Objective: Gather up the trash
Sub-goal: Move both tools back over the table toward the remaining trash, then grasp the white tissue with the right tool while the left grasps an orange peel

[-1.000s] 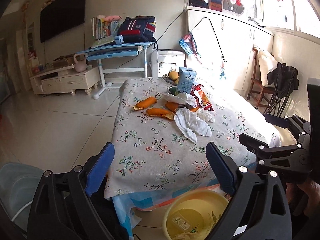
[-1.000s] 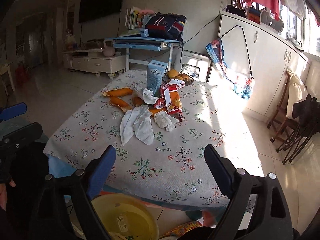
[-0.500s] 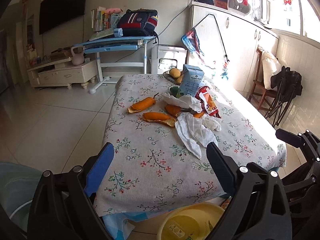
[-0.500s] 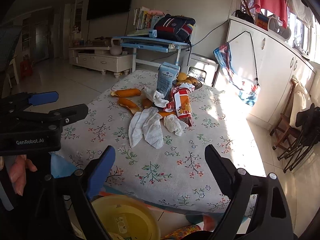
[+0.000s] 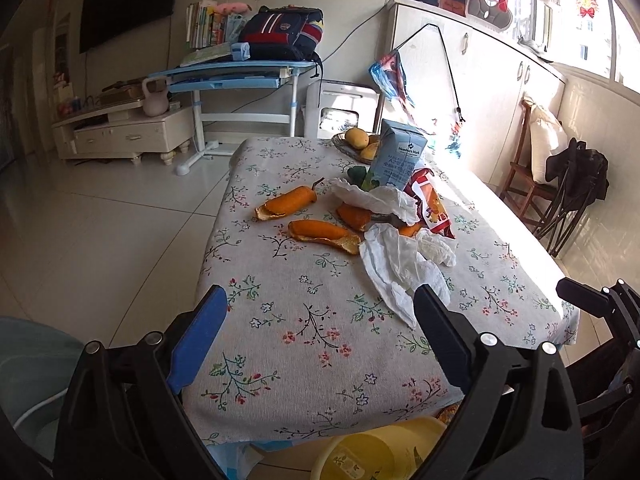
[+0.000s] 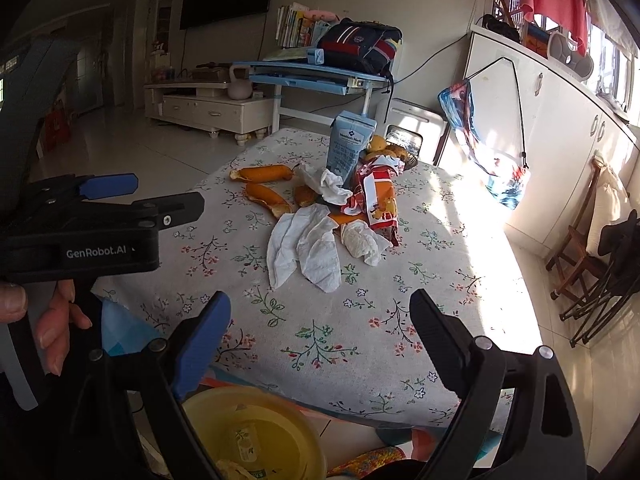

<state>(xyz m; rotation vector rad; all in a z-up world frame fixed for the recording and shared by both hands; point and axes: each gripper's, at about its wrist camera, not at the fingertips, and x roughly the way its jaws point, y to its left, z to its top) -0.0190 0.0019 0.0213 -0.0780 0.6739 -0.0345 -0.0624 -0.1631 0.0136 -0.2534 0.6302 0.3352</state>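
Trash lies mid-table on a floral cloth: crumpled white tissues [image 5: 402, 264] [image 6: 306, 246], orange peels [image 5: 322, 234] [image 6: 266, 200], a red snack wrapper [image 5: 434, 208] [image 6: 376, 196] and a blue milk carton [image 5: 398, 156] [image 6: 350, 144]. A yellow bin [image 5: 372, 454] [image 6: 256, 432] stands on the floor below the near table edge. My left gripper [image 5: 316, 340] is open and empty over the near edge; it also shows from the side in the right wrist view [image 6: 160, 196]. My right gripper [image 6: 320, 340] is open and empty, just right of it.
A bowl of fruit [image 5: 360, 144] sits at the table's far end. A wooden chair [image 6: 580, 248] and a dark folded frame stand to the right. A blue desk [image 5: 236, 80] and a TV cabinet stand behind. A pale blue basin [image 5: 28, 364] lies at lower left.
Both grippers have risen and moved forward over the table's near edge. The trash looks closer, and the yellow bin has dropped lower in view. Both stay open.
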